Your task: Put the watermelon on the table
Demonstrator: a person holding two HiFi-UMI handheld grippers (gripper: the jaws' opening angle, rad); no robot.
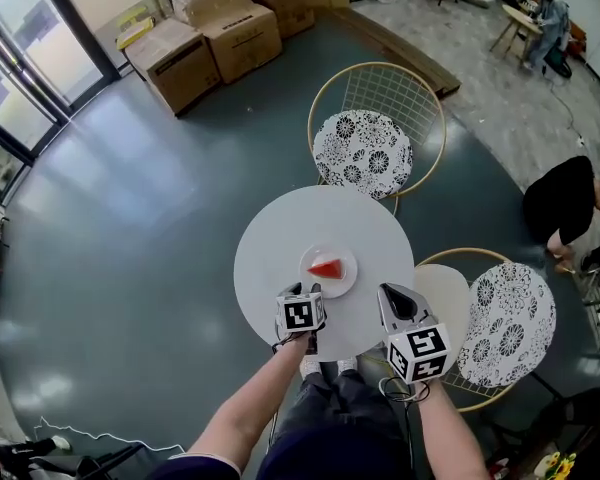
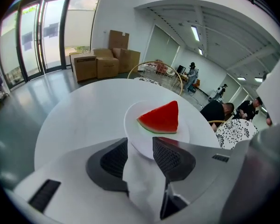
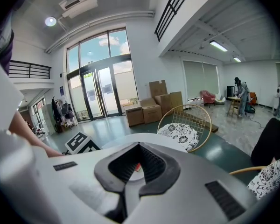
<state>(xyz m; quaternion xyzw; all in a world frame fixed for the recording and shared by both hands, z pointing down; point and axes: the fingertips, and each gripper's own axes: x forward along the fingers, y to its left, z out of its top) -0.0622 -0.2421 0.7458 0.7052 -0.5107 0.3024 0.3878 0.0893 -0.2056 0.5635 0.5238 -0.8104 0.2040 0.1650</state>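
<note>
A red watermelon wedge (image 1: 326, 268) lies on a small white plate (image 1: 348, 258) on the round white table (image 1: 280, 238), near its front edge. My left gripper (image 1: 305, 288) is at the plate's near rim. In the left gripper view it (image 2: 140, 141) stands open. The plate's (image 2: 130, 120) near edge shows in the gap between its pads, and they do not press on it. The wedge (image 2: 162, 118) lies just beyond the tips. My right gripper (image 1: 385, 290) hovers over the table's right front edge. In its own view the right gripper (image 3: 139, 144) is shut and holds nothing.
A wire chair with a floral cushion (image 1: 362, 148) stands behind the table, and a second one (image 1: 505, 318) at the right. Cardboard boxes (image 1: 220, 33) sit at the back left by glass doors. A person in black (image 1: 570, 198) bends down at the far right.
</note>
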